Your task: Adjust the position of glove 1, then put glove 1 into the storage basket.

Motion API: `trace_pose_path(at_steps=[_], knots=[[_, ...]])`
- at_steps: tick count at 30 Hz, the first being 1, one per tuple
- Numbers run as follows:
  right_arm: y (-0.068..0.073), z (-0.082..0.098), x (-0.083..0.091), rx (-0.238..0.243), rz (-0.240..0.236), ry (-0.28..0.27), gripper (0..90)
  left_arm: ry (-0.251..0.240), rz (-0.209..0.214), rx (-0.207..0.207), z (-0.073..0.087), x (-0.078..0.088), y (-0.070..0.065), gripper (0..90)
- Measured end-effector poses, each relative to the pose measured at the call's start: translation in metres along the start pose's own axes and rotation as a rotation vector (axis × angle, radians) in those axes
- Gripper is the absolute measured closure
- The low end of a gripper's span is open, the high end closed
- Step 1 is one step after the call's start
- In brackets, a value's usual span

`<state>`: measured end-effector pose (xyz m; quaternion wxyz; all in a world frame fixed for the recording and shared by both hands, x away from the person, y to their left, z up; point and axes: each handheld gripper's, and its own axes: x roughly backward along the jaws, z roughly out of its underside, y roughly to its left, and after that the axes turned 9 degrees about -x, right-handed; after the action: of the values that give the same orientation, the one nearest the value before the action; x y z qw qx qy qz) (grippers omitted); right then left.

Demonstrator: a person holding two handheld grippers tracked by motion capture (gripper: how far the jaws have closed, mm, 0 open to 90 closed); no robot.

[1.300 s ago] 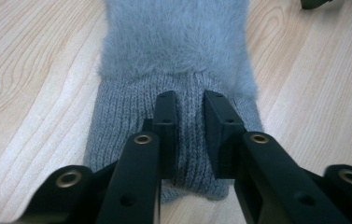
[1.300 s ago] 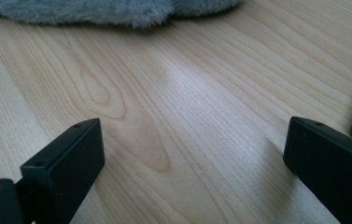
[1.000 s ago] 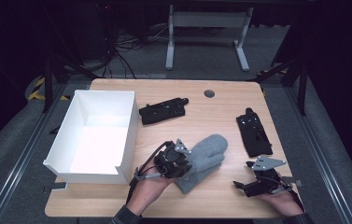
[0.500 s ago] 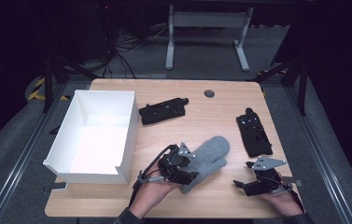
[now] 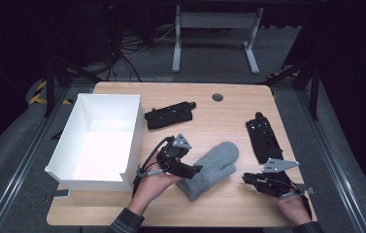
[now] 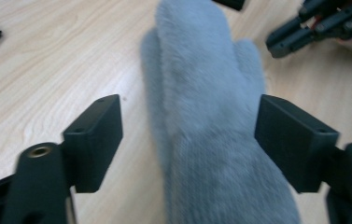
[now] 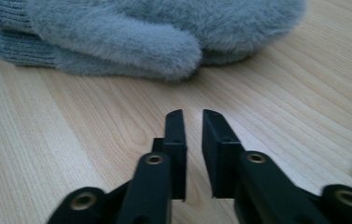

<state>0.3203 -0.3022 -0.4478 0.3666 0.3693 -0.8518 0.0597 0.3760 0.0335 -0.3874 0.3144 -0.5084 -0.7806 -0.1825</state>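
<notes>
Mitten point(image 5: 211, 169), grey and fuzzy, lies flat near the worktop's point(image 5: 219, 121) front edge; the left hand-held gripper point(image 5: 196, 170) straddles its cuff, jaws just opened, not pressing. The right hand-held gripper point(image 5: 247, 178), just closed on nothing, rests just beside it. Farther back lie two black holders point(image 5: 170, 115) point(image 5: 264, 140); a white box point(image 5: 104, 141) stands left.

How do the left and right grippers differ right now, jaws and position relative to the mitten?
The left gripper has just been opening: its jaws stand wide on either side of the grey mitten, pads clear of the cuff. The right gripper has just been closing: its jaws are nearly together on nothing, off the mitten's thumb side. Both sit low over the wooden table.
</notes>
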Motion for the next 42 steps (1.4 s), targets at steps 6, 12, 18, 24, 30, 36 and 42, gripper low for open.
trace_pose_path(at_steps=[6, 12, 18, 24, 30, 36, 42], knots=[[-0.002, 0.001, -0.002, 0.007, 0.004, 0.015, 90.0, 0.007, 0.041, 0.011, -0.011, -0.021, 0.011, 14.0], [-0.004, 0.002, -0.003, 0.019, 0.015, 0.016, 89.8, 0.037, 0.051, -0.009, -0.016, -0.041, 0.011, 12.4], [-0.002, 0.002, -0.004, 0.030, 0.016, 0.021, 89.0, 0.090, 0.058, -0.022, -0.016, -0.059, 0.007, 11.6], [-0.002, 0.002, -0.004, 0.042, 0.024, 0.026, 89.0, 0.130, 0.078, 0.004, -0.006, -0.072, 0.013, 8.9], [-0.003, 0.003, -0.003, 0.042, 0.025, 0.024, 87.8, 0.149, 0.139, 0.052, 0.002, -0.081, 0.021, 8.1], [-0.003, 0.005, -0.004, 0.049, 0.028, 0.020, 80.0, 0.167, 0.214, 0.076, 0.007, -0.085, 0.025, 16.1], [-0.003, 0.006, -0.006, 0.068, 0.043, 0.019, 66.4, 0.148, 0.300, 0.089, 0.009, -0.087, 0.026, 34.1]])
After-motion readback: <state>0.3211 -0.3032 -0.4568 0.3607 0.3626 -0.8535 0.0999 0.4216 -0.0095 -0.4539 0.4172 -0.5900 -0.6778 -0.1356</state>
